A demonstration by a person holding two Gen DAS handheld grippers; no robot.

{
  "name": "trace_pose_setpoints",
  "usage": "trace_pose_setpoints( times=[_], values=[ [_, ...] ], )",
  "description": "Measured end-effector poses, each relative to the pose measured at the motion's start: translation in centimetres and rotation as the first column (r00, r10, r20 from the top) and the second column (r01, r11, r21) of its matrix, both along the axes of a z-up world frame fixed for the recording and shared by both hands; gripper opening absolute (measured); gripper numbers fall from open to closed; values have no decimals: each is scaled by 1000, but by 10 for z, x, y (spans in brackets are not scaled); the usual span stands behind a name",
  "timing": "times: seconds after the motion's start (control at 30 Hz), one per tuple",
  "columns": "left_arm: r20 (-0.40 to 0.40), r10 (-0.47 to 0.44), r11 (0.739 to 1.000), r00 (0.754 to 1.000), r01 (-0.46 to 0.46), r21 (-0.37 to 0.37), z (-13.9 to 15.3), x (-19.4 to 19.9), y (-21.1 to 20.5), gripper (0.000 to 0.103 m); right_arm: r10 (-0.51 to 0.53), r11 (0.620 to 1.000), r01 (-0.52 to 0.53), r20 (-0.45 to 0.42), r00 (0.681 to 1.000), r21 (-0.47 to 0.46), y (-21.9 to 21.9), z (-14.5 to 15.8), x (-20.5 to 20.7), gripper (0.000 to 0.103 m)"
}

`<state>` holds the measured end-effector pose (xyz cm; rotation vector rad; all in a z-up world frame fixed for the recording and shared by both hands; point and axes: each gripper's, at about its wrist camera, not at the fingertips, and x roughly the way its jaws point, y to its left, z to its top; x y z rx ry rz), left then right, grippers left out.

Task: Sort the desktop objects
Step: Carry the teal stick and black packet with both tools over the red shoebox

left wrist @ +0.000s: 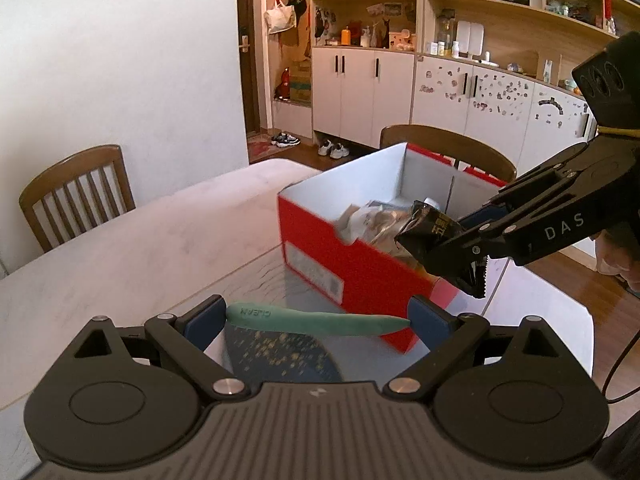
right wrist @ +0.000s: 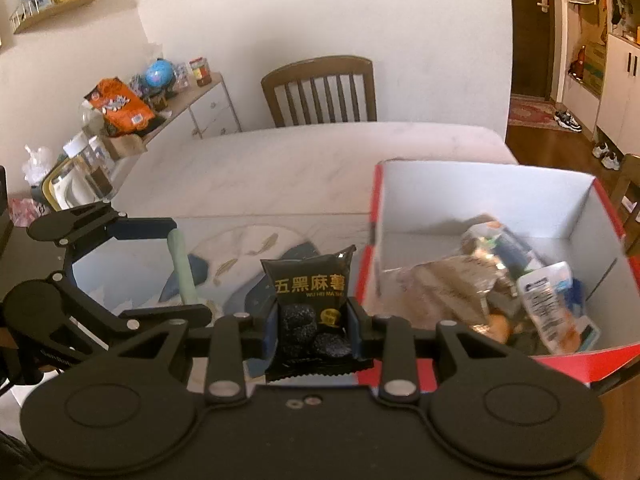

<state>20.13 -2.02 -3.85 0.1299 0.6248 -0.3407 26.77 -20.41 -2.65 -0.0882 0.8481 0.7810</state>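
Note:
A red shoe box (left wrist: 352, 268) with a white inside stands on the table and holds several packets and a tube (right wrist: 548, 304). My right gripper (right wrist: 312, 320) is shut on a black snack packet (right wrist: 310, 300) with yellow writing, beside the box's left wall. In the left wrist view that gripper (left wrist: 460, 256) holds the packet (left wrist: 428, 228) over the box's near rim. My left gripper (left wrist: 318, 320) is shut on a green stick (left wrist: 316, 320) marked CLEAN, held lengthwise between the pads, in front of the box; it also shows in the right wrist view (right wrist: 182, 268).
A glass mat (right wrist: 240, 248) with blue and gold fish pattern covers the pale marble table (left wrist: 120, 248). Wooden chairs (left wrist: 76, 196) stand at the far sides. A side cabinet (right wrist: 188, 108) with snacks and a globe stands by the wall.

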Motion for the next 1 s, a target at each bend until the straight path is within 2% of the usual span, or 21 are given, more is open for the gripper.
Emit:
trace_pose_setpoints(
  times=[0.6, 1.0],
  values=[
    [15, -100, 995, 995, 99, 22, 12, 47, -87, 98, -104, 994, 104, 29, 994, 22, -88, 5, 40, 33],
    [6, -148, 988, 989, 148, 48, 9, 90, -124, 98, -198, 980, 198, 29, 980, 3, -124, -9, 74, 33]
  ],
)
